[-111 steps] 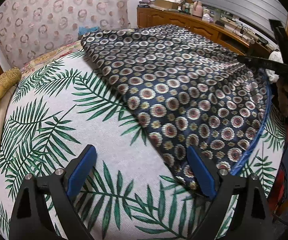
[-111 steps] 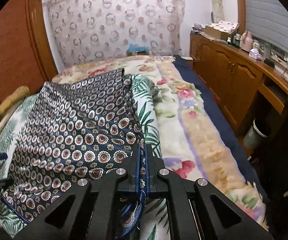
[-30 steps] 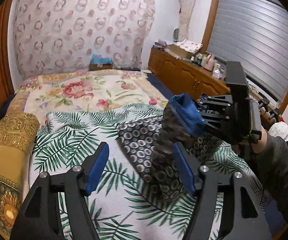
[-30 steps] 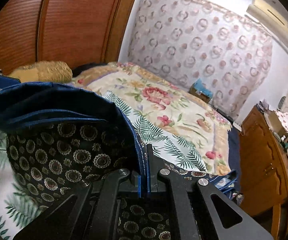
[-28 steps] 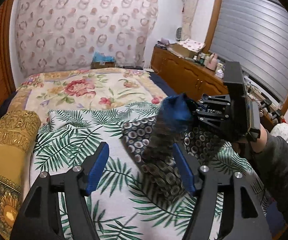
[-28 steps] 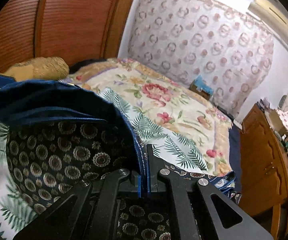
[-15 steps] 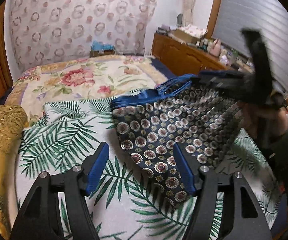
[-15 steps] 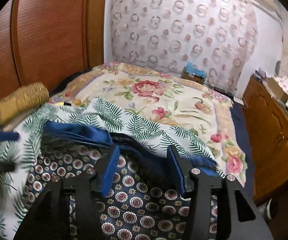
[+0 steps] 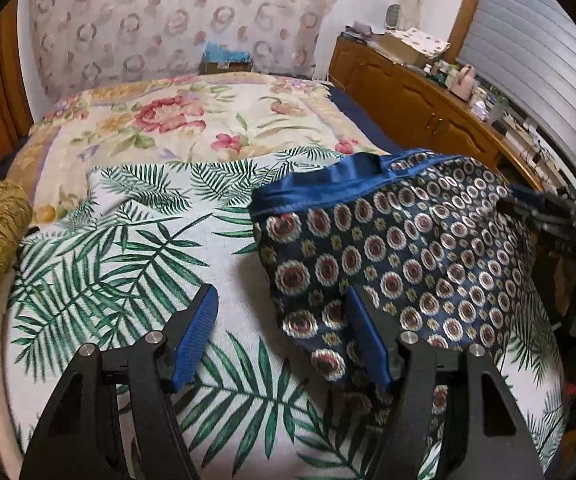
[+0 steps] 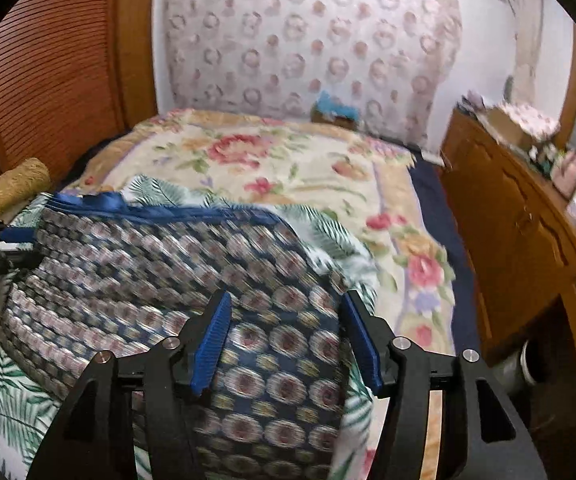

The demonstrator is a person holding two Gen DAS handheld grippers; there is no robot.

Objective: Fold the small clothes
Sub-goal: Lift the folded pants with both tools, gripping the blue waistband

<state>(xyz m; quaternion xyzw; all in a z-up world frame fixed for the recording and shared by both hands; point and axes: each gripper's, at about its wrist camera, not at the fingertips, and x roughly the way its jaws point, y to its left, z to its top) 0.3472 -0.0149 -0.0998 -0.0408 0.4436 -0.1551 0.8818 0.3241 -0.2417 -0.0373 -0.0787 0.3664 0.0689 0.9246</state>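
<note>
Navy patterned fabric, a small garment (image 9: 400, 248) with a blue satin band (image 9: 328, 188) along its far edge, is seen lying folded on the palm-leaf sheet (image 9: 127, 248) at about 2 o'clock from the left gripper (image 9: 283, 336). That gripper's jaws are held apart with nothing pinched; its right pad is seen against the garment's near corner, though contact cannot be confirmed. The right gripper (image 10: 288, 336) is seen with jaws apart, having just been opening, and the cloth is seen under and between them without being clamped.

Slippery-looking fabric of this kind may be judged liable to slide or spring open once released, so the fold could be lost. A pad could also catch the blue band or the sheet beneath on the next pinch, and the layers could be dragged askew.

Much of the right view is smeared by motion, so the pattern and the fold lines are hard to make out. The garment's 3 o'clock edge in the left view runs behind the other gripper, seen only as a dark shape at the rim. How many layers lie stacked cannot be told.
</note>
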